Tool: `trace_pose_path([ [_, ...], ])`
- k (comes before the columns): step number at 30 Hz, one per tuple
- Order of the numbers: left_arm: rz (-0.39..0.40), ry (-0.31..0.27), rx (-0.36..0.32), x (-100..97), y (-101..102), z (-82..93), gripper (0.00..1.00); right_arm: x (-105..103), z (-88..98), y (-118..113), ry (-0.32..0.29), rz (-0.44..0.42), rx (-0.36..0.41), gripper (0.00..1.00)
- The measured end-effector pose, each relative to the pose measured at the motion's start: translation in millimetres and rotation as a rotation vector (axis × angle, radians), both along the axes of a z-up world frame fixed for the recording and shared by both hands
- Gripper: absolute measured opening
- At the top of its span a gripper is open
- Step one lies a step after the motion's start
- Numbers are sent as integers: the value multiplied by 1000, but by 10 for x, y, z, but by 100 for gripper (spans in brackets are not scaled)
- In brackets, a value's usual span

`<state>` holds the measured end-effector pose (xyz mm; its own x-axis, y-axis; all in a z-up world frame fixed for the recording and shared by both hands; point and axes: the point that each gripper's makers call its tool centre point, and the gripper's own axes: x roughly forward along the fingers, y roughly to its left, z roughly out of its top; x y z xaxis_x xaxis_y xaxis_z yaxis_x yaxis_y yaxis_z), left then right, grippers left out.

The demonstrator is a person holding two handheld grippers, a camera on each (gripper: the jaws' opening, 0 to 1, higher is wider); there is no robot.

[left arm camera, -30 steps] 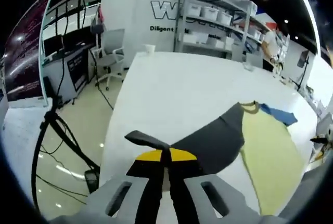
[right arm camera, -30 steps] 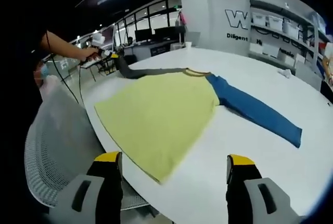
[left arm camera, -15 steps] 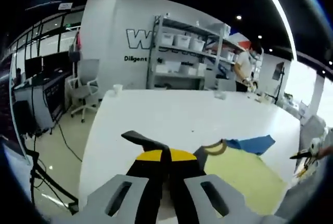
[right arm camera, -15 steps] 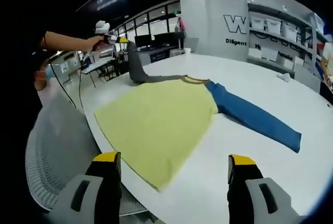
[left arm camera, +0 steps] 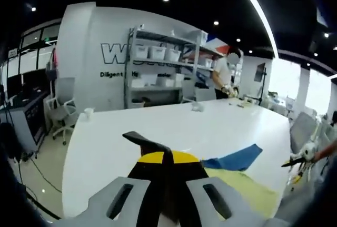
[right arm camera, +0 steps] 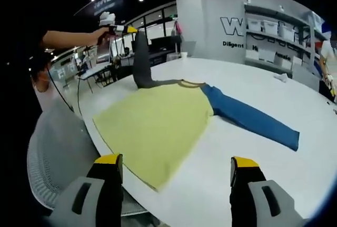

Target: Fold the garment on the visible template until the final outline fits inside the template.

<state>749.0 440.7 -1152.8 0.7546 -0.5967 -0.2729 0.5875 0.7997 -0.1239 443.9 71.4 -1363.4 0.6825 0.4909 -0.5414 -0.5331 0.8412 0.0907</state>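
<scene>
Since the earlier frames the left gripper (right arm camera: pixel 129 29) has risen: it keeps its jaws clamped on the grey sleeve (right arm camera: pixel 140 61), which now hangs nearly vertical at 11 o'clock in the right gripper view instead of trailing along the table. The yellow shirt body (right arm camera: pixel 156 127) stays flat on the white table (right arm camera: pixel 247 164), blue sleeve (right arm camera: pixel 250 118) extended toward 3 o'clock. The right gripper (right arm camera: pixel 176 170) remains wide open, holding nothing, near the table edge. A mesh chair (right arm camera: pixel 55 158) stands at 8 o'clock. In the left gripper view, shelving (left arm camera: pixel 158 69) lines the wall at 12 o'clock, beyond the table.
</scene>
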Motion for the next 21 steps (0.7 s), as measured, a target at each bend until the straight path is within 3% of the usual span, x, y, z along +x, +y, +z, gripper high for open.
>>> trace_pose_path([
  [10,-161,-1,69,-213,-719,-82,1,-55,-6,-64,-2,-13,-3,82],
  [17,-199,22,68,-251,-1037,-132,1,-82,-15,-88,2,-14,-5,82],
  [21,-220,55,82,-251,-1198,-298,1,-117,-29,-121,8,-14,-12,83],
])
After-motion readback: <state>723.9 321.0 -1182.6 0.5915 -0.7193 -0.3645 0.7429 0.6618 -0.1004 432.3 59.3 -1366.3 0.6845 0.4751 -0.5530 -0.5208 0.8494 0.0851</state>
